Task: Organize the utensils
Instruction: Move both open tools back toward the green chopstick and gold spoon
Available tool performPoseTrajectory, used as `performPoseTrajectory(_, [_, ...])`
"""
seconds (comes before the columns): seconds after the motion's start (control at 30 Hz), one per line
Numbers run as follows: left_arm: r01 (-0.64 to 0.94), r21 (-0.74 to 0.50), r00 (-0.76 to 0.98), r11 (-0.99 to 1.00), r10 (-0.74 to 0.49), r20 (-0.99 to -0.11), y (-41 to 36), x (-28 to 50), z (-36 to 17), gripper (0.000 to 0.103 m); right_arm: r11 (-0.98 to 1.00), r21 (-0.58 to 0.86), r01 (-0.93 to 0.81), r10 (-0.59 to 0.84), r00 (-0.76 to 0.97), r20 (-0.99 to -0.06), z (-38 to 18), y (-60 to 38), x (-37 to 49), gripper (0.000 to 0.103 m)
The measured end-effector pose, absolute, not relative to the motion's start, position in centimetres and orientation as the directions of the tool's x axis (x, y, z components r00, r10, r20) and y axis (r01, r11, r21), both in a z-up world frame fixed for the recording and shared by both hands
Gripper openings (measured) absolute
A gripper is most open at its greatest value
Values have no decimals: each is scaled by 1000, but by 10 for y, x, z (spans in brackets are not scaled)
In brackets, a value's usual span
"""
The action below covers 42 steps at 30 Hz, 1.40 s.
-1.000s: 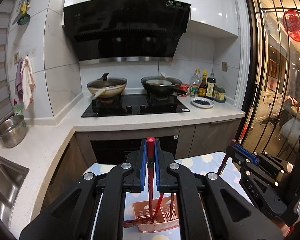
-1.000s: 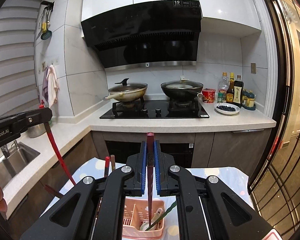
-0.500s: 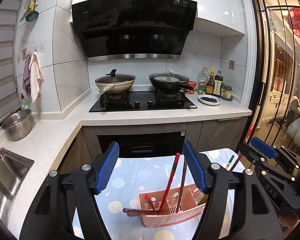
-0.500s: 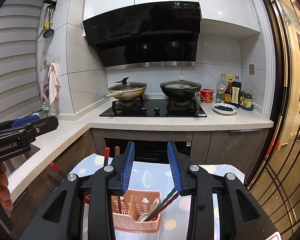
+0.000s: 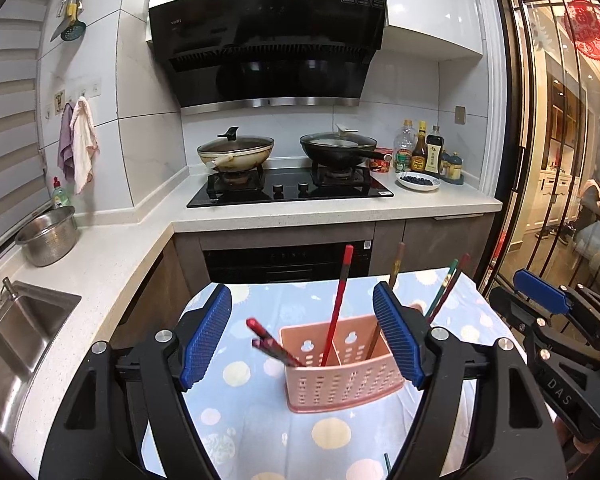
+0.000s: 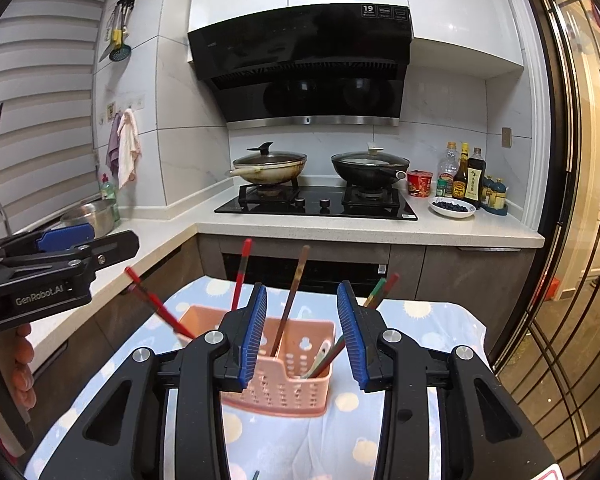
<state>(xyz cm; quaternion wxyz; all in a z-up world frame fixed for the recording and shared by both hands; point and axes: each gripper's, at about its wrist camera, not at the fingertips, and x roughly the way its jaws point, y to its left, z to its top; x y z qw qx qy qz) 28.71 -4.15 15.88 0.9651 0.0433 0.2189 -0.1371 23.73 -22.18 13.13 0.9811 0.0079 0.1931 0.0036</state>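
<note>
Left tool [image 5: 302,334]: spread wide, holding nothing.
Right tool [image 6: 302,334]: parted, holding nothing.
Chopsticks [image 5: 336,306]: standing tilted in the pink basket [image 5: 344,378] on the bench [image 5: 260,416].
Handling: likely light, stiff, slick; pinch a free upper shaft.

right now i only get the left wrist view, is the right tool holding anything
Observer: No. From the right wrist view, the right tool is open with nothing clamped between its pads; the pink basket sits beyond the gap.
Operator: i cant see the basket's right end, whats in there
Observer: A pale spoon-like handle leans in that end compartment, alongside slanted chopsticks.
</note>
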Motion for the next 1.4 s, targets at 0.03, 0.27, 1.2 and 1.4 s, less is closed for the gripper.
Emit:
performPoseTrajectory(0.03, [284,25,866,959,-245,-435,-41,283,158,70,1000,17,-8,14,925,-381,130,-220,232,40])
performPoseTrajectory(0.27, [292,34,860,956,-247,-446,-39,253,142,75,999,41,-34,48,907,-418,109,-210,194,42])
performPoseTrajectory(1.2, [253,5,679,968,-174,-713,-8,157,-37,80,992,122,-22,102,703,-704,-55,-176,73,42])
performPoseTrajectory(1.4, [251,-3,629,968,-166,-760,-2,140,-65,80,990,136,-35,124,677,-725,-72,-161,54,42])
